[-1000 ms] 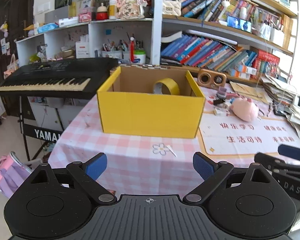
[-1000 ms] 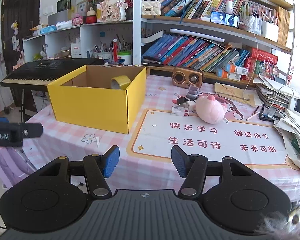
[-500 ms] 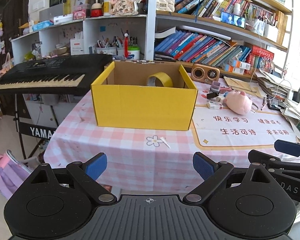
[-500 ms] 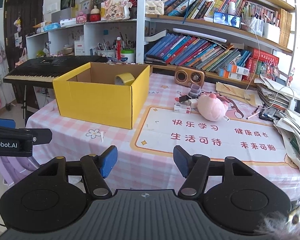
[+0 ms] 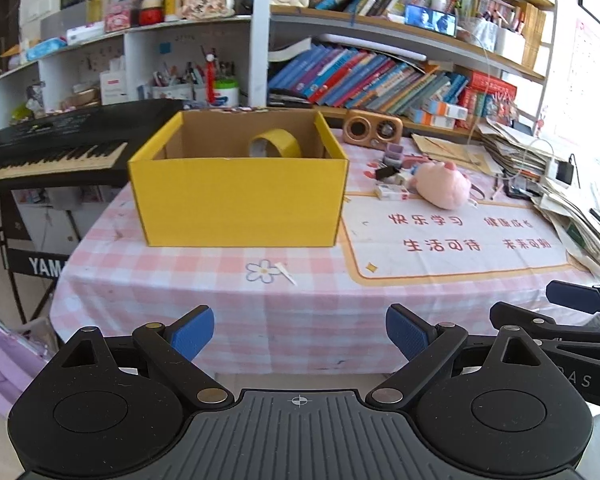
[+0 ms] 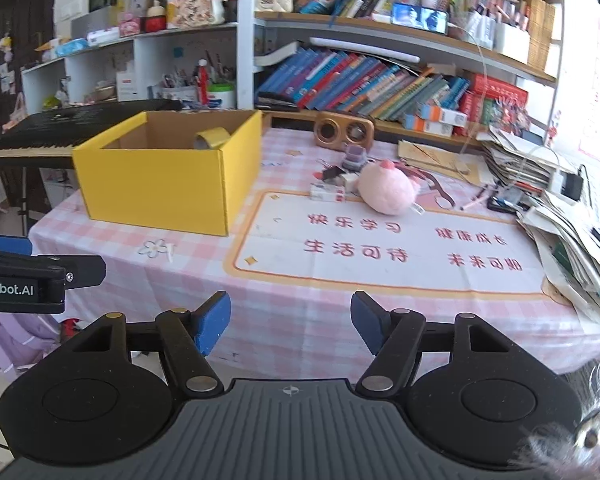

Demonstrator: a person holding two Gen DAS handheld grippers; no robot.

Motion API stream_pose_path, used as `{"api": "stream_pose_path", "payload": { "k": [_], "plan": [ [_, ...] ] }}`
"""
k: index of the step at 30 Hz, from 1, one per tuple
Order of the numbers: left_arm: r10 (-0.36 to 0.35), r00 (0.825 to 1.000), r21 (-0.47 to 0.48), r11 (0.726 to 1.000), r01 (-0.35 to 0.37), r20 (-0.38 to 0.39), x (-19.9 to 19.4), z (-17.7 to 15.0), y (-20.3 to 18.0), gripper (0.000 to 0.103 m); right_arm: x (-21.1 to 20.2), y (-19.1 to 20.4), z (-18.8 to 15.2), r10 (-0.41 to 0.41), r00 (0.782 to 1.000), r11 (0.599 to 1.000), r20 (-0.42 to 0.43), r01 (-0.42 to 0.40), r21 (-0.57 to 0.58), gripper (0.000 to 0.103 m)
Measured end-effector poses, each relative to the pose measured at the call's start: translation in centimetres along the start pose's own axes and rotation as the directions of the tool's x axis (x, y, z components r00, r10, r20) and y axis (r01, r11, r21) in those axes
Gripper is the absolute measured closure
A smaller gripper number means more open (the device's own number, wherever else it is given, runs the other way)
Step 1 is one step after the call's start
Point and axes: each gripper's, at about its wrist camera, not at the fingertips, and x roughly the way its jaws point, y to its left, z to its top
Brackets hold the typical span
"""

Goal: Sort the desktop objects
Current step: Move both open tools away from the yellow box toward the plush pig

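The round pink plush pig (image 6: 386,190) is lying on the checked tablecloth right of the open yellow cardboard box (image 6: 160,184), far ahead of the right gripper (image 6: 290,324), the nearer one; its empty jaws are opening. The left gripper (image 5: 300,334) is spread wide, empty too.

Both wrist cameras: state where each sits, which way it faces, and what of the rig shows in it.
Left wrist: behind the open left gripper, facing the yellow box across the table; the right gripper's fingers enter at right.
Right wrist: behind the right gripper, its jaws opening with nothing between them, facing the printed mat; the left gripper's fingers enter at left.
Shared: the box, the tape roll inside it, the pink plush, the bookshelves.
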Motion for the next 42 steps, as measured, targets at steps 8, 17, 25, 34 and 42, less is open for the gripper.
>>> {"api": "stream_pose_path", "payload": {
  "k": [8, 17, 25, 34, 42],
  "plan": [
    [-0.024, 1.000, 0.013, 1.000, 0.025, -0.013, 1.0, 0.4, -1.0, 0.008, 0.4, -1.4, -0.2, -0.030, 0.999, 0.999, -0.018, 0.030, 0.021, 0.037],
    [-0.066, 0.997, 0.047, 0.997, 0.067, -0.031, 2.6, 1.3, -3.5, 0.008, 1.0, -4.1, -0.2, -0.074, 0.996, 0.995, -0.040, 0.077, 0.058, 0.036],
    [-0.083, 0.995, 0.055, 0.995, 0.086, -0.049, 4.3, 2.3, -5.5, 0.008, 2.0, -6.6, 0.3, -0.089, 0.994, 0.993, -0.056, 0.093, 0.070, 0.036],
    [-0.096, 0.993, 0.064, 0.993, 0.101, -0.068, 6.3, 3.5, -8.0, 0.008, 3.4, -9.6, 1.1, -0.093, 0.993, 0.992, -0.075, 0.098, 0.078, 0.036],
    [-0.096, 0.992, 0.063, 0.993, 0.102, -0.087, 8.3, 4.4, -10.0, 0.008, 5.2, -11.9, 1.9, -0.086, 0.992, 0.993, -0.096, 0.094, 0.075, 0.036]
  ]
}}
